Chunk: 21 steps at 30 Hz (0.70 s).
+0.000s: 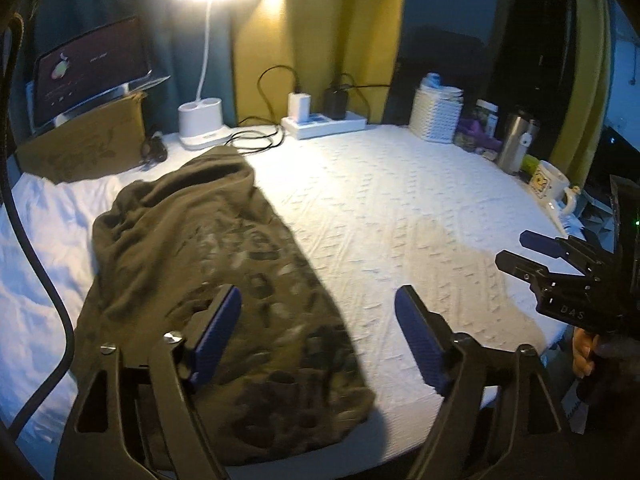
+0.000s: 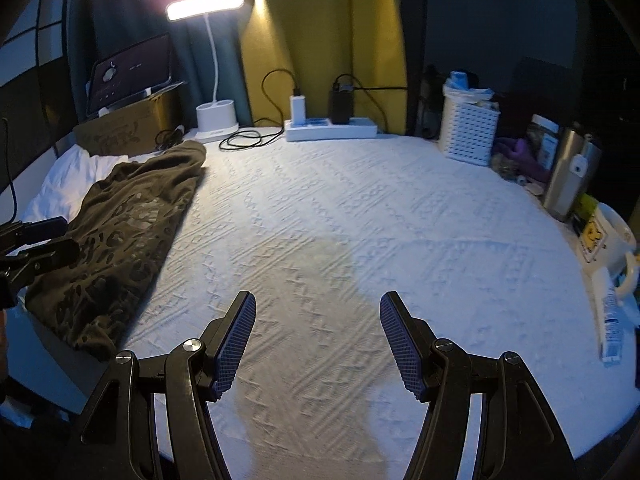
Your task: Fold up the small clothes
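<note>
One olive garment [image 1: 208, 264] with a dark print lies in a long, roughly folded strip on the white textured cover [image 1: 400, 216], running away from the left claw [image 1: 318, 336] toward the desk lamp [image 1: 204, 124]. Its near end sits under and just ahead of that claw's left pad, while the right pad hangs over bare cover. The jaws stand wide with nothing between them, so the cloth appears released rather than held. The right claw [image 2: 318, 340] is also parted and empty; the garment lies well off to its left, and only plain cover shows ahead of it. Parking the strip toward the left edge probably keeps the middle free for the next piece. Beyond both claws, a power strip [image 2: 332, 128], a white basket [image 2: 468, 132], a steel tumbler [image 2: 568, 176] and a mug [image 2: 608, 240] line the far and right edges, out of the folding space.
</note>
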### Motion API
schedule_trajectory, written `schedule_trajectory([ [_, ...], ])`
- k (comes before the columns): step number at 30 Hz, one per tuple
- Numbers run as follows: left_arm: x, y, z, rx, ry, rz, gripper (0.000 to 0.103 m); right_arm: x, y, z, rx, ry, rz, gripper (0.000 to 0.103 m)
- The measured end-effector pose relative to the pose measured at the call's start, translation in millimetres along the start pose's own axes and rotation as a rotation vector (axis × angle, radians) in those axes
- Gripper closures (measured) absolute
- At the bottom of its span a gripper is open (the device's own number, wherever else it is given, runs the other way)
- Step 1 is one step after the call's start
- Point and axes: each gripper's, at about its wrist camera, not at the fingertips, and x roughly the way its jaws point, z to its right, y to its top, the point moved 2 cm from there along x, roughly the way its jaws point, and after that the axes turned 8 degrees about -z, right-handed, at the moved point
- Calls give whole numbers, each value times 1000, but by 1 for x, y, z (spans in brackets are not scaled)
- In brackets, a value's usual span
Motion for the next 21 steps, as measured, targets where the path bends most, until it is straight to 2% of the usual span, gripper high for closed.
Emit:
schedule_trajectory([
  [10, -29, 11, 20, 13, 5, 109, 20, -46, 2, 17, 19, -46, 91, 36],
  [14, -43, 16, 22, 18, 14, 151, 15, -65, 6, 20, 31, -54, 138, 25],
  [21, -73, 24, 22, 15, 50, 237, 13, -103, 15, 13, 20, -74, 227, 23],
])
